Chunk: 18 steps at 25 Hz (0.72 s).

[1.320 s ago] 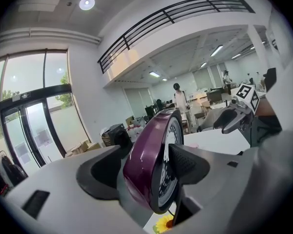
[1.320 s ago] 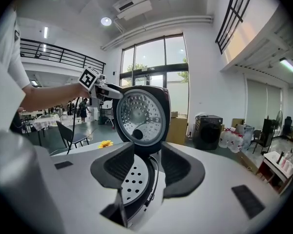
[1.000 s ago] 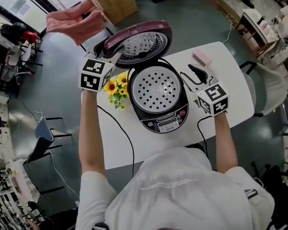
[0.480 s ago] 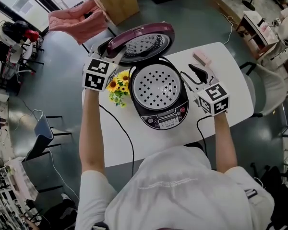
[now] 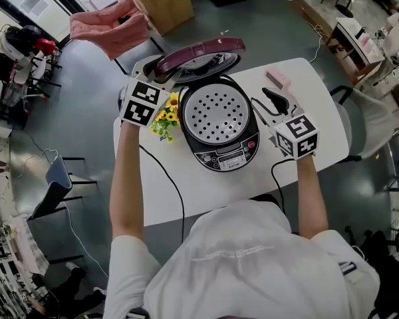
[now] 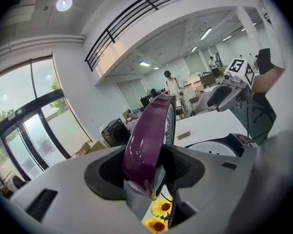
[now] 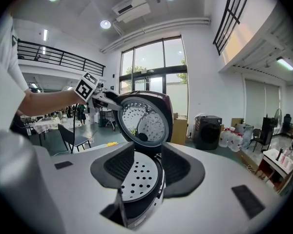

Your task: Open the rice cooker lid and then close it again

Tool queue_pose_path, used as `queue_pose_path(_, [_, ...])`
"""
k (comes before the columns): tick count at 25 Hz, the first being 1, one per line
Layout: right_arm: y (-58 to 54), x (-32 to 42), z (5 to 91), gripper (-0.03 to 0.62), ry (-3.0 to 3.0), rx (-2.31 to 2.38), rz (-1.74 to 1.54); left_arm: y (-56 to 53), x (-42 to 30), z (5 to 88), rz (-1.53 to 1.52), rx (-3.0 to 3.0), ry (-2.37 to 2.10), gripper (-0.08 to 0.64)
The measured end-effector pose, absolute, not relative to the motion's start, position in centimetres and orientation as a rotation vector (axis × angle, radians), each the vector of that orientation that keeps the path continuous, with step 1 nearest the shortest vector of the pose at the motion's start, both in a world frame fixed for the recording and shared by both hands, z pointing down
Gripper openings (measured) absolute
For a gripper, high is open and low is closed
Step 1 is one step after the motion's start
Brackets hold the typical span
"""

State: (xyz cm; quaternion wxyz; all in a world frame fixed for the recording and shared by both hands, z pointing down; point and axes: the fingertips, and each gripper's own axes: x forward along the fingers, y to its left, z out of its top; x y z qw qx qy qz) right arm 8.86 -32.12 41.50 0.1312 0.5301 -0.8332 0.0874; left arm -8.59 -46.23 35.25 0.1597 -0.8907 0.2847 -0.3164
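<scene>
A black rice cooker [image 5: 221, 157] stands on the white table [image 5: 319, 105], its perforated inner plate [image 5: 216, 113] uncovered. Its maroon lid [image 5: 199, 53] is hinged at the back and stands partly raised, nearly edge-on from above. My left gripper [image 5: 165, 78] is at the lid's left edge. In the left gripper view the lid's rim [image 6: 146, 145] sits between the pads of the left gripper [image 6: 154, 174], whose jaws have just been closing on it. My right gripper [image 5: 269, 102] hovers just right of the cooker body. This right gripper [image 7: 146, 167] is open and empty, facing the lid's underside [image 7: 144, 118].
Sunflowers [image 5: 163, 117] lie left of the cooker, under my left gripper. A small pink box [image 5: 279, 80] sits at the table's back right. A black cable [image 5: 166, 178] crosses the near left of the table. A wooden box [image 5: 161, 2] and pink cloth [image 5: 110, 25] are beyond the table.
The lid has swung up from lying back toward the cooker's opening. My left gripper moved with it, rightward toward the cooker. The right gripper has hardly moved.
</scene>
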Motion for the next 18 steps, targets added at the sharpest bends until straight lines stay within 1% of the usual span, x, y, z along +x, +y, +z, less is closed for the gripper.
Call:
queue_pose_path(8, [-29.8, 8.2, 41.6, 0.169, -2.405, 1.527, 0.255, -42.8, -8.7, 36.5, -0.930, -2.534, 0.769, 0.232])
queue_pose_path(11, [-29.0, 8.0, 41.5, 0.169, -2.404, 1.527, 0.251, -41.6, -8.6, 37.0, -0.913, -2.543, 0.773, 0.241])
queue_pose_path(14, [-28.2, 7.7, 41.4, 0.169, -2.400, 1.521, 0.250, -40.4, -8.6, 37.4, -0.903, -2.554, 0.767, 0.266])
queue_pose_path(18, [-27.1, 7.4, 41.9, 0.169, -2.391, 1.512, 0.263, -38.9, -8.5, 38.2, -0.907, -2.564, 0.733, 0.268])
